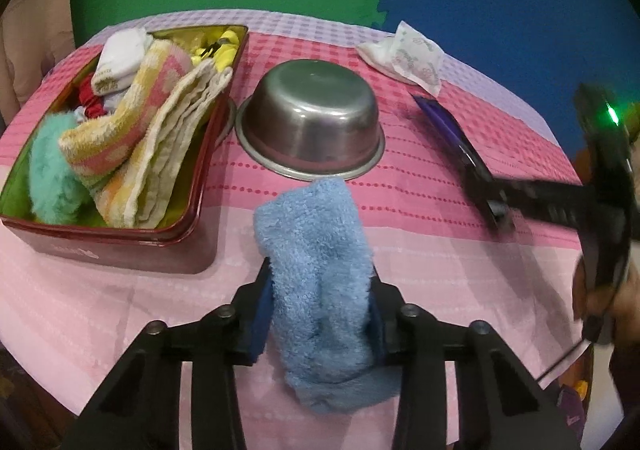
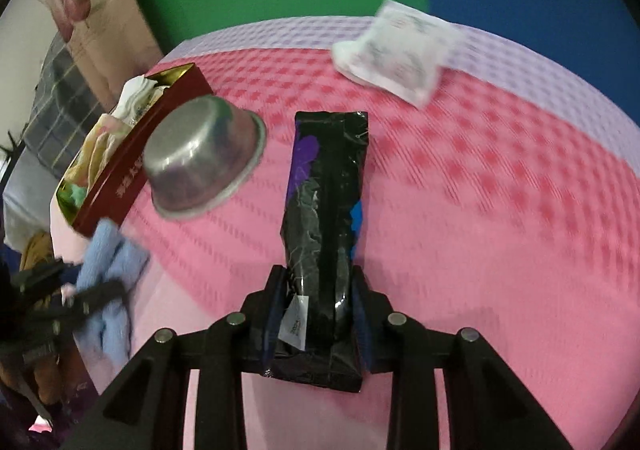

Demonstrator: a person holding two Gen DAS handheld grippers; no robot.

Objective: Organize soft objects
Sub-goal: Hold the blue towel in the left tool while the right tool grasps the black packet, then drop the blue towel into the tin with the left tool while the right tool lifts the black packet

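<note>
My left gripper (image 1: 318, 282) is shut on a folded blue fluffy cloth (image 1: 316, 270) and holds it above the pink tablecloth, in front of the upturned steel bowl (image 1: 310, 121). A dark red tin (image 1: 120, 242) at the left holds a striped towel (image 1: 132, 129), white socks (image 1: 120, 57) and a teal fluffy piece (image 1: 52, 169). My right gripper (image 2: 320, 290) is shut on a long black and purple packet (image 2: 324, 209). The blue cloth (image 2: 108, 270) and left gripper also show at the left of the right wrist view.
A white printed pouch (image 1: 412, 53) lies at the far right of the table, also in the right wrist view (image 2: 400, 45). The steel bowl (image 2: 200, 161) sits beside the tin (image 2: 132, 169). Green and blue foam mats lie beyond the table edge.
</note>
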